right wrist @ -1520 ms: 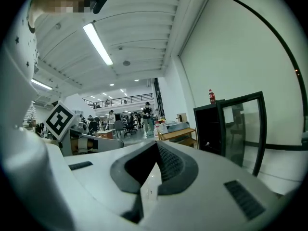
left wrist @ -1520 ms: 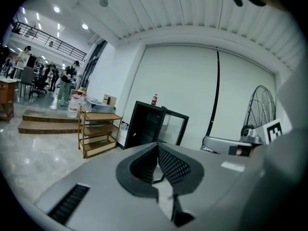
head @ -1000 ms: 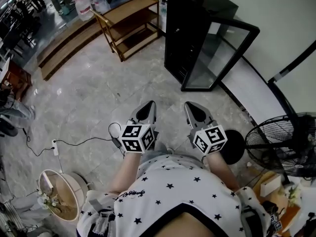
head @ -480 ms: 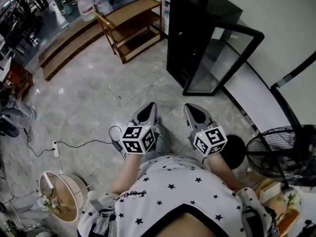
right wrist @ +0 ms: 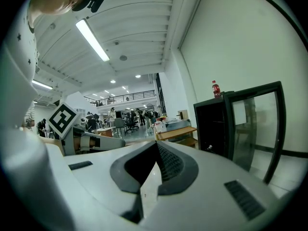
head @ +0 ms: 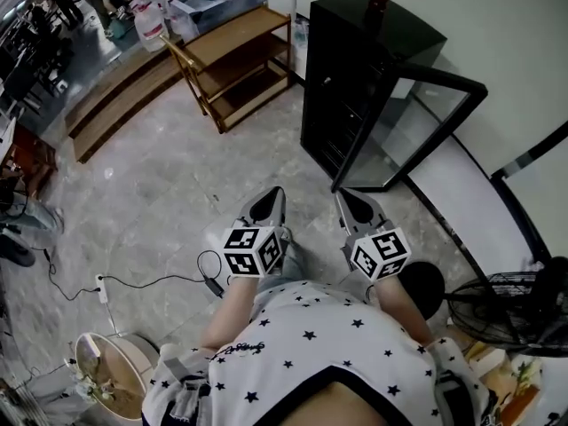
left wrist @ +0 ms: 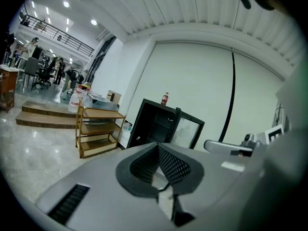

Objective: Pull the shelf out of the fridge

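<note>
Black fridge (head: 355, 69) stands ahead of both my grippers, well apart from them, its glass door (head: 417, 122) swung open. I cannot make out its shelf in the dark interior. My left gripper (head: 269, 199) and right gripper (head: 348, 201) are clenched on nothing.

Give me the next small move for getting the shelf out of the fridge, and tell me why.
Probably carry both grippers forward to the open front of the fridge. Its glass door stands swung open, but the left gripper and right gripper hang over bare floor short of the cabinet, both shut and empty, so no shelf looks within reach yet.
</note>
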